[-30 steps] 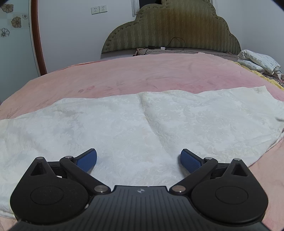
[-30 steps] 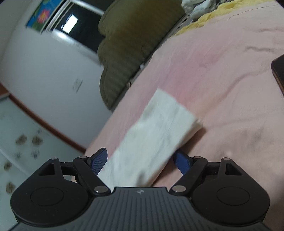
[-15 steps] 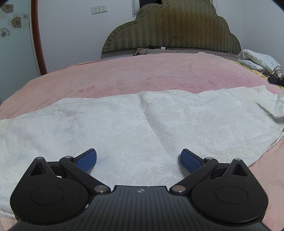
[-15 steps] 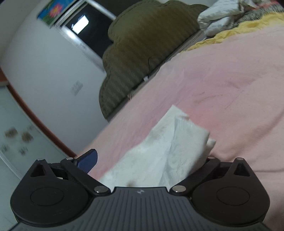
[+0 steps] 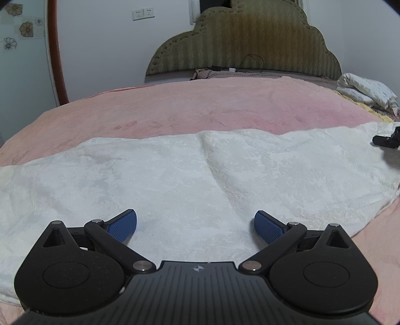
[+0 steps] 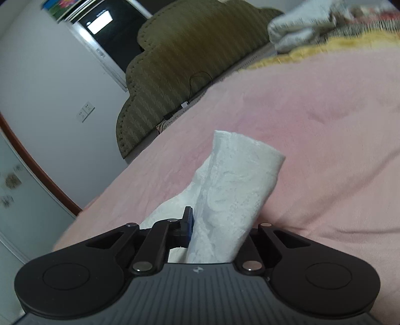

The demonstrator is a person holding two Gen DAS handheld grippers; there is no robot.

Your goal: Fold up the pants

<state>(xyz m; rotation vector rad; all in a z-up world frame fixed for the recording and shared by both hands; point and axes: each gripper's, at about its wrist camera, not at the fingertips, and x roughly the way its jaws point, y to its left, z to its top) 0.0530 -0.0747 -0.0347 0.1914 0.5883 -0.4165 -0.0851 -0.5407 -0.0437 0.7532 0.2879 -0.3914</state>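
- The white pants (image 5: 190,175) lie spread crosswise over a pink blanket (image 5: 200,107) on the bed, with a shallow crease running down their middle in the left wrist view.
- One end of the pants (image 6: 232,190) is lifted off the blanket in the right wrist view, bunched into a narrow upright fold.
- The right gripper (image 6: 220,232) is clenched on that lifted end; its blue pad (image 6: 190,225) presses against the cloth, and the opposite finger is hidden behind the fabric.
- In the left wrist view a dark tip of the right gripper (image 5: 386,141) shows at the far right edge, at the pants' end.
- The left gripper (image 5: 195,225) is released, its blue pads (image 5: 122,226) set wide apart low over the near edge of the pants; whether they touch the cloth cannot be told.
- Beyond the blanket stands an olive scalloped headboard (image 5: 245,40), with a black cable (image 5: 253,61) at its base.
- Folded patterned bedding (image 5: 367,91) sits at the bed's right side.
- Wall sockets (image 5: 143,13) are on the white wall left of the headboard.
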